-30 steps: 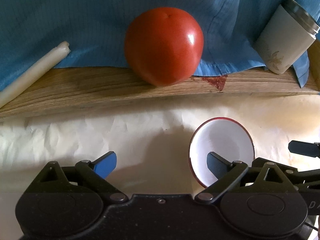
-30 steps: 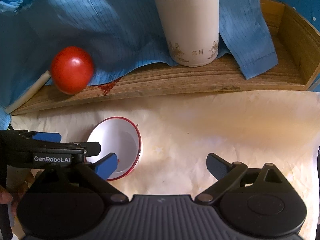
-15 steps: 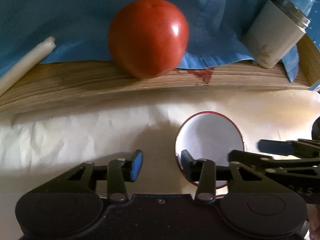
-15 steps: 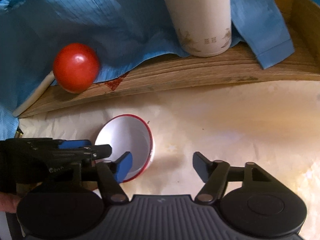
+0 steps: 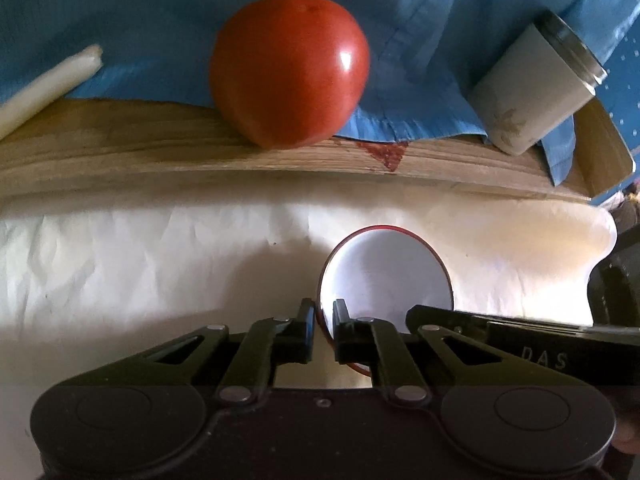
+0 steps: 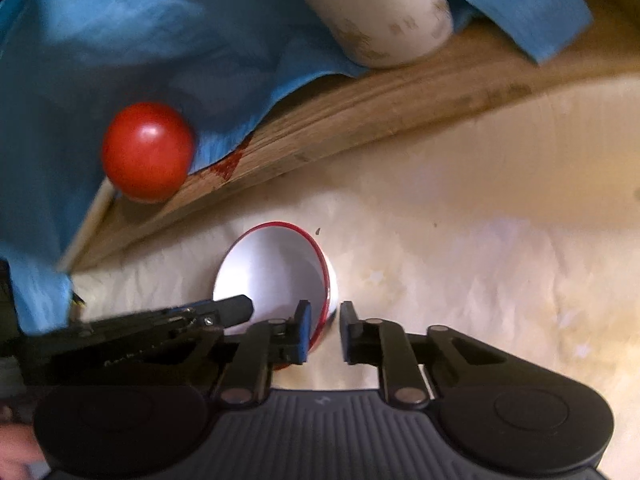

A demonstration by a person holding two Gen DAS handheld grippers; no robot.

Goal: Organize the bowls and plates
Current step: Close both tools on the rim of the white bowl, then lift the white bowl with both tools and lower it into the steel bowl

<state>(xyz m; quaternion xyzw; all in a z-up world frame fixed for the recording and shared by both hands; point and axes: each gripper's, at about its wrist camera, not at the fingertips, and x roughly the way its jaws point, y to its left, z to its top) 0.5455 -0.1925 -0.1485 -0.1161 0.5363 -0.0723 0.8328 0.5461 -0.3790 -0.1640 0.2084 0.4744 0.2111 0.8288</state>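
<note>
Two tongs pinch one small white bowl [image 5: 386, 276] with a red rim, which sits on the pale paper covering the desk [image 5: 140, 264], just below a wooden tray [image 5: 120, 152]. The left tongs [image 5: 322, 320] have just closed on the bowl's left wall, one pad inside and one outside. The right tongs [image 6: 325, 320] have just closed on its right wall likewise. The bowl appears light, stiff, smooth and likely breakable; grip the rim wall firmly and lift level. A tomato [image 5: 288, 68] rests on the tray, well apart.
</note>
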